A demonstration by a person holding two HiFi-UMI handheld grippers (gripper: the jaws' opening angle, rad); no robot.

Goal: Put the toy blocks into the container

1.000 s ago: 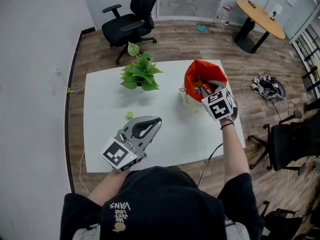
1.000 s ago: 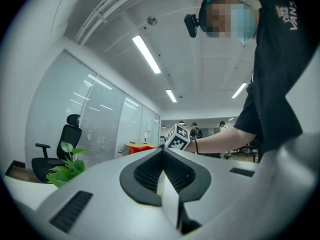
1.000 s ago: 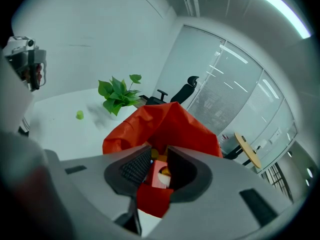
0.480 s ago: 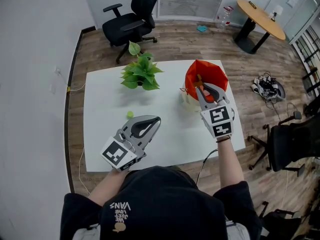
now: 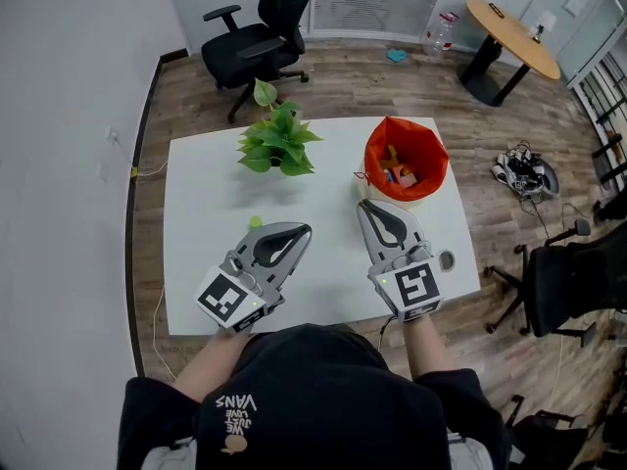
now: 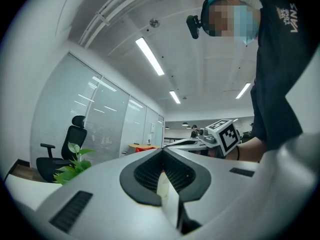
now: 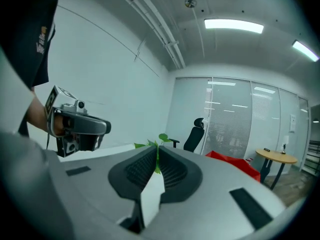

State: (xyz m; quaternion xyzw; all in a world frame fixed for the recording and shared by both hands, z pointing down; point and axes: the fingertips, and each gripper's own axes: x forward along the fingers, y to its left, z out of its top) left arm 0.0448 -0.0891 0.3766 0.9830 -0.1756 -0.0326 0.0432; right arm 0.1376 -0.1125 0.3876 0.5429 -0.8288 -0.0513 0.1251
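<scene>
An orange-red container [image 5: 429, 155] stands at the white table's [image 5: 206, 179] back right, with several coloured toy blocks [image 5: 398, 175] inside it. One small green block [image 5: 255, 223] lies on the table just beyond my left gripper [image 5: 305, 228]. That gripper hovers level over the front left, jaws together and empty. My right gripper [image 5: 362, 205] is over the front of the table, short of the container. Its jaws have just been closing and nothing is between them. In the right gripper view the right gripper [image 7: 157, 147] has its tips meeting, with the red container [image 7: 235, 163] ahead to the right.
A potted green plant [image 5: 275, 142] stands at the back middle of the table. Around the table are a black office chair [image 5: 261, 29], a round wooden table [image 5: 511, 33], a heap of cables [image 5: 525, 170] on the floor and another chair [image 5: 573, 284] at the right.
My right gripper has drawn back from over the container toward the person, to the front of the table, and its jaws have closed. The left gripper has kept still.
</scene>
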